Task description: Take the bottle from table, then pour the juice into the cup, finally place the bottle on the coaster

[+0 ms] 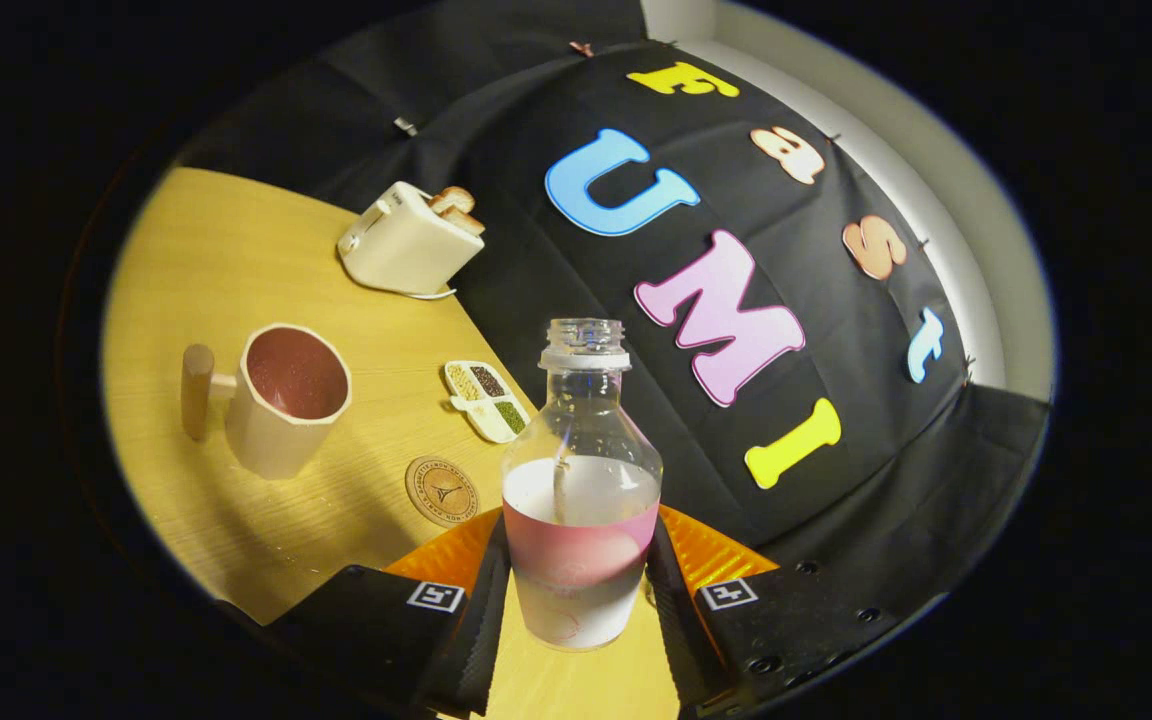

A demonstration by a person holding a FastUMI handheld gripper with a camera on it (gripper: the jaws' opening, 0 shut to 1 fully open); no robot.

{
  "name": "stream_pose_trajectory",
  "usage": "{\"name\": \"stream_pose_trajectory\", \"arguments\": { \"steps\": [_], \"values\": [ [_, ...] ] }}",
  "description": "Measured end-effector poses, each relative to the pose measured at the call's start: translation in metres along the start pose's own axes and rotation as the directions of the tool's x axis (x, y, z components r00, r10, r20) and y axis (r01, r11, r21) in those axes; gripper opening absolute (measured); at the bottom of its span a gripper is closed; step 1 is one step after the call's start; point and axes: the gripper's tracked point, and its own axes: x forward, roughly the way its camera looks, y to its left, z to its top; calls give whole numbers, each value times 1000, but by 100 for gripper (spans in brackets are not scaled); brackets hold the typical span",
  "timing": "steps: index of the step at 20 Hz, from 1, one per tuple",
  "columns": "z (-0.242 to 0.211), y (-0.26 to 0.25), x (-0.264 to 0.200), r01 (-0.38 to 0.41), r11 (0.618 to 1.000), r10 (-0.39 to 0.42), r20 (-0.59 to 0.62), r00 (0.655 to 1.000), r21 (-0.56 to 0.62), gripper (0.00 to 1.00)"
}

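the hand-held gripper [581, 590] clamped the clear plastic bottle [582, 480] between both fingers, pressing on its pink-banded lower half. the bottle (uncapped, white liquid roughly halfway up) seemed lifted off the yellow wooden table [206, 260], though the tilted view left that unsure. beyond the fingers lay a round wooden coaster [442, 490], with a beige cup with a wooden handle [281, 400] farther off beside it.
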Motion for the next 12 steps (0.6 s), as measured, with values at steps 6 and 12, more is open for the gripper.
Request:
{"name": "stream_pose_trajectory", "arguments": {
  "steps": [6,12],
  "values": [
    [9,27,9,-20,970,20,-2,1000,-244,69],
    [10,48,14,-46,911,43,-18,999,-409,69]
  ]
}}
